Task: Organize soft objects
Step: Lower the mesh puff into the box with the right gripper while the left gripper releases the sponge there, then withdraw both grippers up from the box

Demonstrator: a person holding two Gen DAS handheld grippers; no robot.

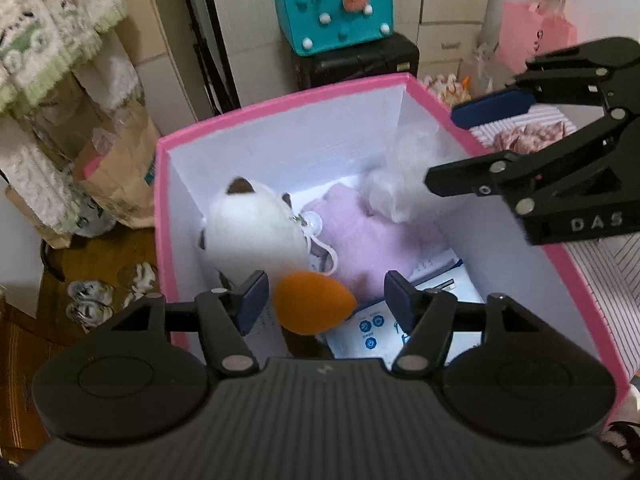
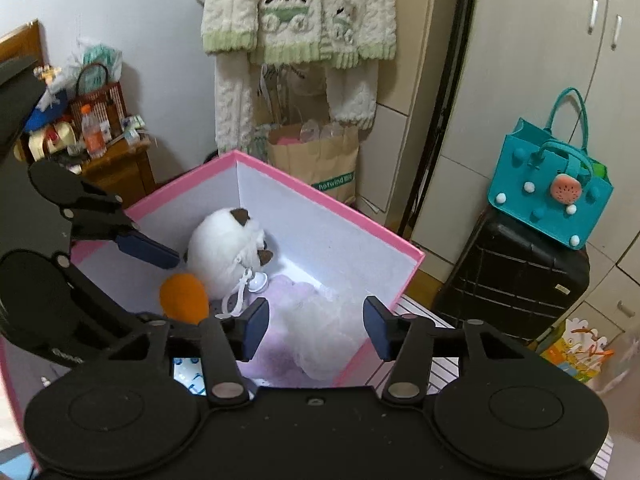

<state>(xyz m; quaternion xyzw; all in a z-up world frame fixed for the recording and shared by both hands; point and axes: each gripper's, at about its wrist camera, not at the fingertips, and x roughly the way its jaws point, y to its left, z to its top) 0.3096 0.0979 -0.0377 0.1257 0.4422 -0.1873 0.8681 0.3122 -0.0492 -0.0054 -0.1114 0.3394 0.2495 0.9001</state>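
Observation:
A pink box (image 1: 280, 100) with white inner walls holds several soft things: a white plush cat (image 1: 252, 224), a lilac fluffy cloth (image 1: 368, 232), a white mesh puff (image 1: 394, 188) and an orange egg-shaped sponge (image 1: 312, 304). My left gripper (image 1: 326, 300) is open above the box's near side, with the orange sponge loose between and below its fingers. My right gripper (image 2: 316, 326) is open over the box, above the white puff (image 2: 324, 332) and the lilac cloth (image 2: 280, 292). The box (image 2: 332, 204), cat (image 2: 224, 252) and sponge (image 2: 184, 298) also show in the right wrist view.
A teal felt bag (image 1: 332, 4) sits on a black suitcase (image 1: 360, 60) behind the box. A brown paper bag (image 2: 316, 160) stands under a hanging cream sweater (image 2: 300, 12). A striped sheet (image 1: 600, 280) lies to the right. A cluttered wooden stand (image 2: 116, 164) is far left.

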